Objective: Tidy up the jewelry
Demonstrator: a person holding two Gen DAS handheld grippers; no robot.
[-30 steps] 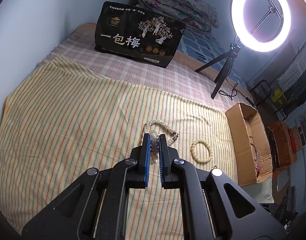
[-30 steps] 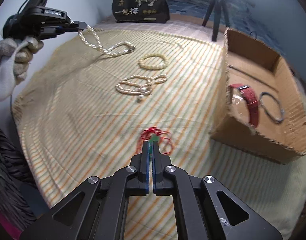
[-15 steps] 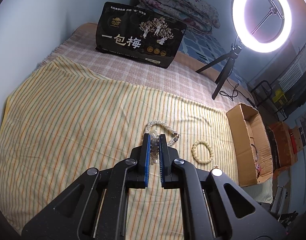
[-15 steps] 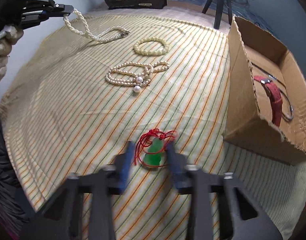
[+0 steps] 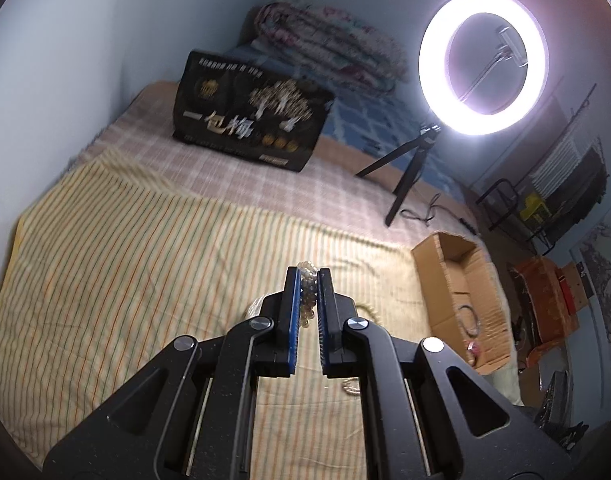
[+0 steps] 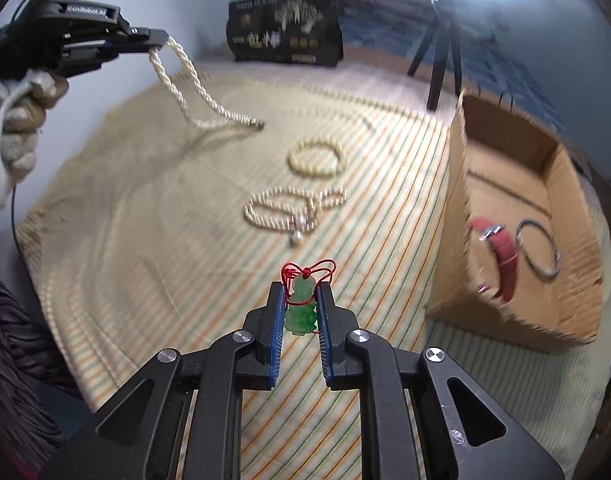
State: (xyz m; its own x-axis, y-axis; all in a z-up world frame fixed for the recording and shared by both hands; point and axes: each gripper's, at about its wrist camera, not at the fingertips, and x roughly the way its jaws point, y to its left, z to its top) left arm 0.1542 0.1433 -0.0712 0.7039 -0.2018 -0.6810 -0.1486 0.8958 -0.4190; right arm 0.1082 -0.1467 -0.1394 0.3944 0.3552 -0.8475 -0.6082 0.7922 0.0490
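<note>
Right wrist view: the right gripper (image 6: 300,296), empty a second ago, is now clamping the green jade pendant on red cord (image 6: 301,308) above the striped cloth (image 6: 145,240). The left gripper (image 6: 155,42) is still pinching the twisted pearl necklace (image 6: 193,92), now lifted higher beside the cardboard box (image 6: 457,208).

each view looks forward and down along its own gripper's fingers, close above the striped cloth (image 5: 137,264). the left wrist view faces the ring light (image 5: 483,62) and black bag (image 5: 251,120). the right wrist view faces the same bag and cardboard box (image 6: 517,200), and takes in the left gripper (image 6: 155,42).
</note>
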